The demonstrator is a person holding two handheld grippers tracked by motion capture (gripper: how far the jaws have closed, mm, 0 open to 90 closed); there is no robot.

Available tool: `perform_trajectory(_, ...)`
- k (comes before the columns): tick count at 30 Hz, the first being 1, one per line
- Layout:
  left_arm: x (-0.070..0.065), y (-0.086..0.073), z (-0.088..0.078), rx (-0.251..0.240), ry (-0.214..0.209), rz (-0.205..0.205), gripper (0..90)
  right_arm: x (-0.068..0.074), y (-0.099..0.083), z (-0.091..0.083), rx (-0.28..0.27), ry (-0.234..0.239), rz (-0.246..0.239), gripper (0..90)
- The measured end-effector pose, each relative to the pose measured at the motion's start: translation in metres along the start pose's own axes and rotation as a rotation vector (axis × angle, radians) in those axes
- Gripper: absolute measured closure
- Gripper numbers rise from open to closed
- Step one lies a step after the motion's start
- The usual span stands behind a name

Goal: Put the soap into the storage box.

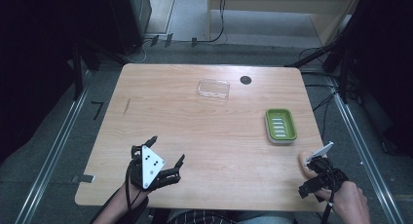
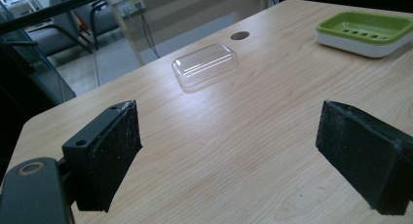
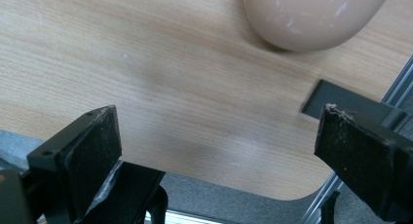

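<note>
A clear plastic lid [image 1: 213, 89] lies on the far middle of the wooden table [image 1: 204, 136]. A green soap dish on a white base [image 1: 281, 125] sits at the right. A peach soap bar [image 1: 306, 165] lies near the front right corner. My left gripper [image 1: 166, 151] rests open near the front left, holding nothing. Its view looks toward the lid [image 2: 204, 64] and the dish [image 2: 365, 31] between wide jaws [image 2: 229, 121]. My right gripper [image 1: 314, 177] is held at the front right corner, open [image 3: 219, 121], with the soap [image 3: 311, 14] just ahead of its jaws and apart from them.
A round black hole [image 1: 245, 80] marks the table's far edge, right of the lid. The table's rounded front corner and a black bracket [image 3: 341, 100] on the metal rail lie under the right gripper. Cables and dark frames surround the table.
</note>
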State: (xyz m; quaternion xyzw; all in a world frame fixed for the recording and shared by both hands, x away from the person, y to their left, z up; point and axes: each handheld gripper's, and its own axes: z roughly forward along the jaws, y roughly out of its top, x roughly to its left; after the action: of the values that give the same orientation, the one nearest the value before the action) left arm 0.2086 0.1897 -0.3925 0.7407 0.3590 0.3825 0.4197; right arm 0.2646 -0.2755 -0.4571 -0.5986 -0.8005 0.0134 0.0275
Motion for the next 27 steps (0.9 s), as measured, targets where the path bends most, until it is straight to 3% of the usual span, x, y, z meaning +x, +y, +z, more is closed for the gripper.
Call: perform_trajectory(27,-0.001,0.000,0.001,0.007,-0.001,0.009,9.8,-0.004,0.018,-0.006,0.006,0.016,-0.010,3.3)
